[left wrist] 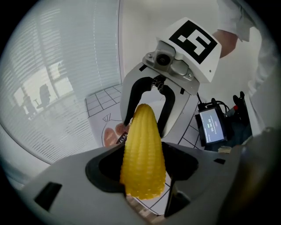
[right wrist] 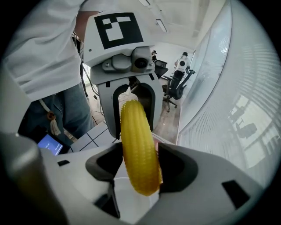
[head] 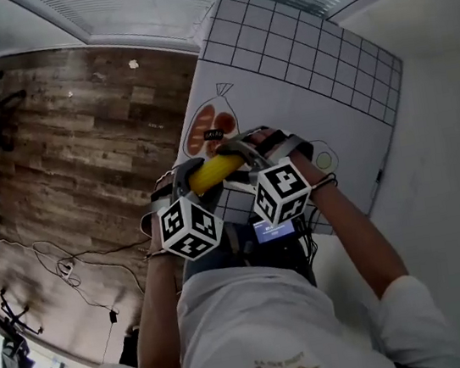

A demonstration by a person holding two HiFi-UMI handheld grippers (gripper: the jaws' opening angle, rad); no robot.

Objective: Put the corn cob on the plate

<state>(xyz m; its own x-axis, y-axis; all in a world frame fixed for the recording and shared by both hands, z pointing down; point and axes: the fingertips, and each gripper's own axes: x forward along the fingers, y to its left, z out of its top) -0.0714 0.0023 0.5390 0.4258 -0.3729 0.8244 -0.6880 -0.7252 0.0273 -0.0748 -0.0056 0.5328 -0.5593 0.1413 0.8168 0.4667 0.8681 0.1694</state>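
1. The left gripper (head: 188, 179) has its jaws pinching the blunt, thick end of a yellow, ridged, tapered corn cob (head: 215, 171). In the left gripper view that end fills the gap between the two grey jaws.
2. The right gripper (head: 247, 156) has its jaws spread wide but closed on the cob's rounded tip. In the right gripper view the tip (right wrist: 139, 154) sits between the jaws, against the pad on the picture's right.
3. The two grippers face each other. Each gripper view shows the cob running from its own jaws straight out into the other gripper's black-lined jaws, below that gripper's white marker cube.
4. The corn cob spans from one pair of jaws to the other, roughly level, and nothing else touches it.
5. Below both pairs of jaws lies a white bench with a black grid of squares (head: 304, 48). The cob hangs clear of it.
6. Just beyond the jaws, on the bench, is a printed drawing of a tied bag with brown loaves inside (head: 209, 126).
7. Behind the jaws, close to the person's body, sits a small black device with a lit blue screen (left wrist: 211, 125).
8. To the left-jaw side of the bench is a dark wood-plank floor (head: 61, 144) with loose black cables.
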